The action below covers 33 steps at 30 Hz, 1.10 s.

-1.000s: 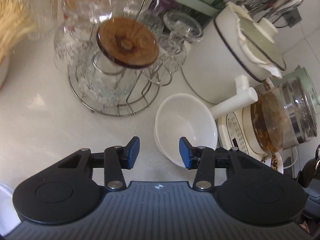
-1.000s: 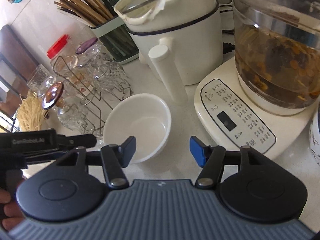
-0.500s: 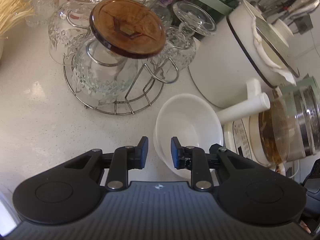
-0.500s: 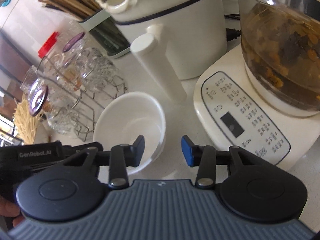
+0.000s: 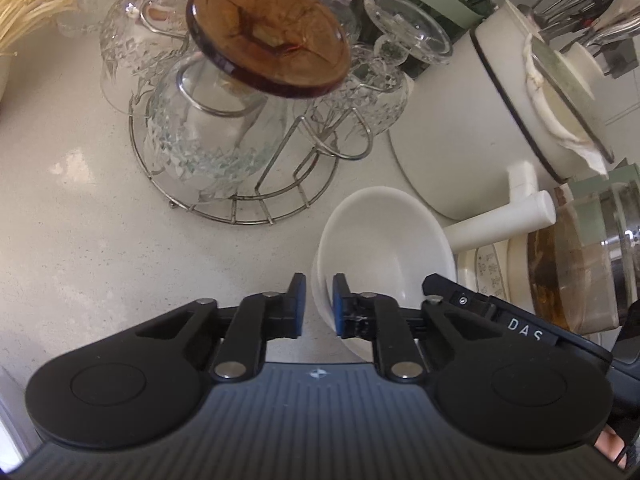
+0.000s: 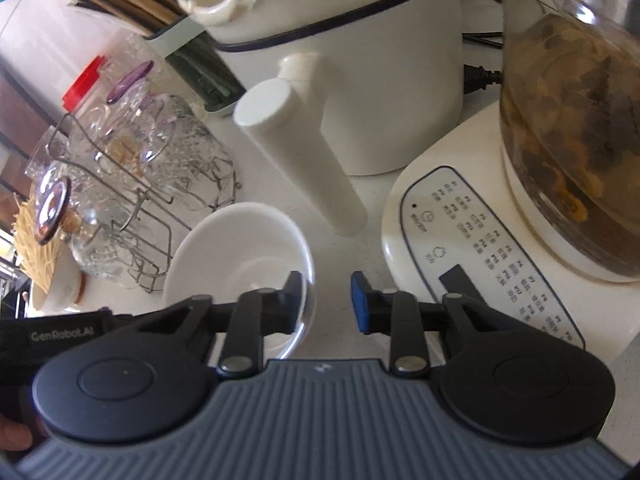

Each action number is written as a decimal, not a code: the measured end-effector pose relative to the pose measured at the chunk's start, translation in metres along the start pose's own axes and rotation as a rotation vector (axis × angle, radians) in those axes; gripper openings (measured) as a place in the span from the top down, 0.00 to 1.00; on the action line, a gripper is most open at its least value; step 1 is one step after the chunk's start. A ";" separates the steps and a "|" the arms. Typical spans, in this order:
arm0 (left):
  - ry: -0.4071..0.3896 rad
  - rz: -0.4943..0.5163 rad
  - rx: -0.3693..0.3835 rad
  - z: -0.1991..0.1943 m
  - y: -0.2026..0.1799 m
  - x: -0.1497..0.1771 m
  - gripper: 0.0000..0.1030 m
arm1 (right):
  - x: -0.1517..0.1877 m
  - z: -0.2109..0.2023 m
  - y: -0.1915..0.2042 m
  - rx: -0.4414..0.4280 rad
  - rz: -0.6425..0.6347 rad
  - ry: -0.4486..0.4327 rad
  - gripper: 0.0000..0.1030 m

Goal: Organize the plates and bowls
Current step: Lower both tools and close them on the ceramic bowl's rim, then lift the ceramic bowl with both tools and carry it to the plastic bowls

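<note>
A white bowl (image 5: 392,248) sits upright on the pale counter between a wire glass rack and a kettle base. My left gripper (image 5: 318,308) straddles the bowl's left rim, one pad outside the wall and one inside. Its jaws are closing and the pads press the wall. In the right wrist view the same bowl (image 6: 240,248) lies low and left. My right gripper (image 6: 326,304) straddles its right rim with the left finger inside. The blue right pad (image 6: 359,304) stands apart from the rim over bare counter. Those jaws are closing too.
A wire rack (image 5: 240,200) of upturned glass cups with an amber lid (image 5: 268,36) stands close behind the bowl on its left. A white pot (image 6: 360,72) with a long handle (image 6: 304,160) and a kettle base (image 6: 480,248) under a glass kettle (image 6: 572,120) crowd the right.
Both grippers narrowed their jaws from wide to nearly shut. The left one sank onto the bowl's left rim. The right one slid left until its left finger sat inside the bowl.
</note>
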<state>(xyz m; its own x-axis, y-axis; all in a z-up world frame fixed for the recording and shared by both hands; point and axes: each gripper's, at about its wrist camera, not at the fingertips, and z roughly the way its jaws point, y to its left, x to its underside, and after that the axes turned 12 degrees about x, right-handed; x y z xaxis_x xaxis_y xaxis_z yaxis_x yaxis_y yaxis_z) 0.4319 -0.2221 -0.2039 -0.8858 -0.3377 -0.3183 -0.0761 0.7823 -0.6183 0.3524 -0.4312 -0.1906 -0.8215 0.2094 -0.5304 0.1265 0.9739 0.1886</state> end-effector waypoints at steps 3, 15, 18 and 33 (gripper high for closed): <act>0.002 0.015 0.008 0.000 -0.003 0.002 0.92 | 0.000 0.000 0.002 -0.013 -0.005 0.001 0.82; -0.026 0.025 0.025 -0.021 -0.007 0.010 0.94 | 0.003 -0.016 0.004 -0.024 -0.078 -0.023 0.91; -0.037 0.031 0.036 -0.029 -0.009 0.012 0.94 | 0.003 -0.021 0.004 -0.027 -0.074 -0.023 0.91; -0.089 0.072 0.076 -0.080 -0.015 0.022 0.94 | 0.011 -0.058 0.013 -0.067 -0.054 -0.059 0.91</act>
<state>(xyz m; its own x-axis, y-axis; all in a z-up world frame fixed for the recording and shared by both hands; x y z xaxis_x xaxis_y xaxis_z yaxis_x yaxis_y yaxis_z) 0.3769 -0.1989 -0.1440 -0.8432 -0.3303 -0.4242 0.0241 0.7650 -0.6436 0.3128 -0.4214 -0.1460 -0.7915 0.1638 -0.5888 0.0439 0.9762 0.2125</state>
